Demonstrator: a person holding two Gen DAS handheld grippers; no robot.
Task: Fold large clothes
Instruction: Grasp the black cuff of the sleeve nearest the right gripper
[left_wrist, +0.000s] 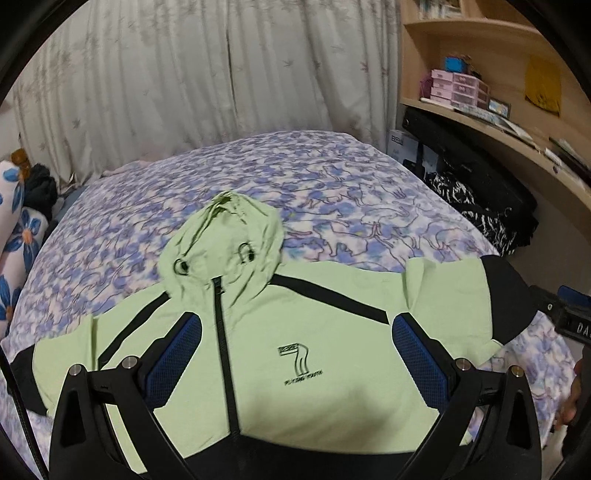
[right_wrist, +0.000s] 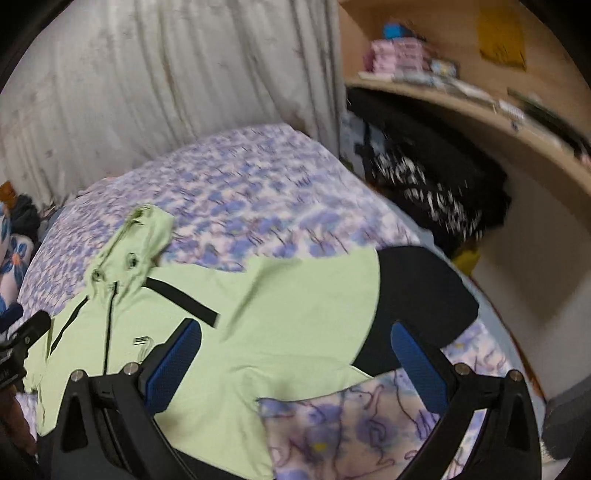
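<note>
A light green hooded jacket (left_wrist: 314, 332) with black trim lies front up and spread flat on the bed, hood pointing away, zip shut. My left gripper (left_wrist: 295, 332) hovers open and empty above its chest, near the "7" logo (left_wrist: 295, 360). In the right wrist view the jacket (right_wrist: 258, 314) shows its right sleeve with a black cuff (right_wrist: 417, 295) stretched out sideways. My right gripper (right_wrist: 295, 339) is open and empty above that sleeve. The right gripper's body shows at the left wrist view's right edge (left_wrist: 570, 317).
The bed has a purple floral sheet (left_wrist: 295, 177). White curtains (left_wrist: 184, 74) hang behind it. Wooden shelves (left_wrist: 480, 110) with small boxes stand at the right, with dark clothes and bags (left_wrist: 480, 199) beneath. Flowered pillows (left_wrist: 18, 236) lie at the left.
</note>
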